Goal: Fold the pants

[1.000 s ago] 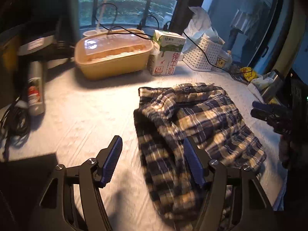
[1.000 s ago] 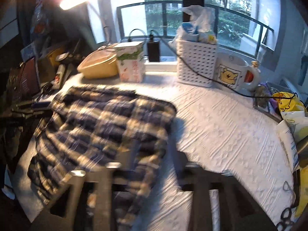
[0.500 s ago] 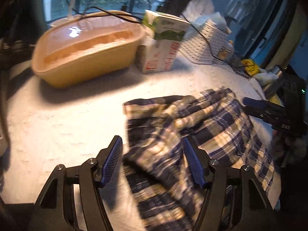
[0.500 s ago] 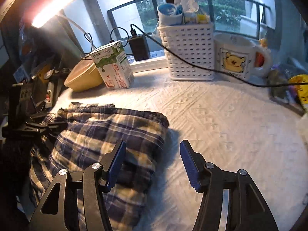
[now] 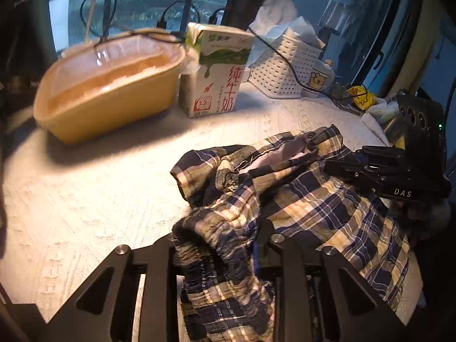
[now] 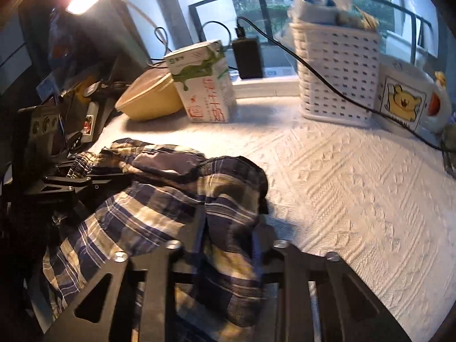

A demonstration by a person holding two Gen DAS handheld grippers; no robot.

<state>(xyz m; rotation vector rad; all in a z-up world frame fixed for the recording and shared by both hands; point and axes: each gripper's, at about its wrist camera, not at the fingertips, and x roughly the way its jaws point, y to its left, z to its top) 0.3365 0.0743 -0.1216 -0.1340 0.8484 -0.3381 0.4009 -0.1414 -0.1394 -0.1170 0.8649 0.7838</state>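
**Both grippers pinching the plaid pants, mid-fold by the look of it**

So the plaid pants (image 5: 313, 199) are bunched up on the white textured table cover (image 5: 85, 199), on the near side of the milk carton (image 5: 216, 71), with a strip of bare cover between them. They're not flat at all. One end is lumped into a rumpled heap toward the carton, and the rest trails back toward the cameras. My guess is that's because each gripper has grabbed an edge and the cloth is being carried over itself for a fold, not parked there on purpose.

Left gripper (image 5: 225, 245): fingers drawn in tight on a thick wad of plaid, looks like the gathered waistband end. Fabric spills over the front of the jaws and hangs below them, so it's clamped, not just resting.

Right gripper (image 6: 228, 233): same deal, jaws nearly together with a dark fold of the pants squeezed between them. In the left wrist view you can see it reaching in from the side farther from the carton, sitting on the cloth.

The yellow tub (image 5: 108, 85) sits just beside the carton, and the white basket (image 6: 336, 74) is on the carton's other side. Both are clear of the fabric, so I'd say there's room to lay the fold down.
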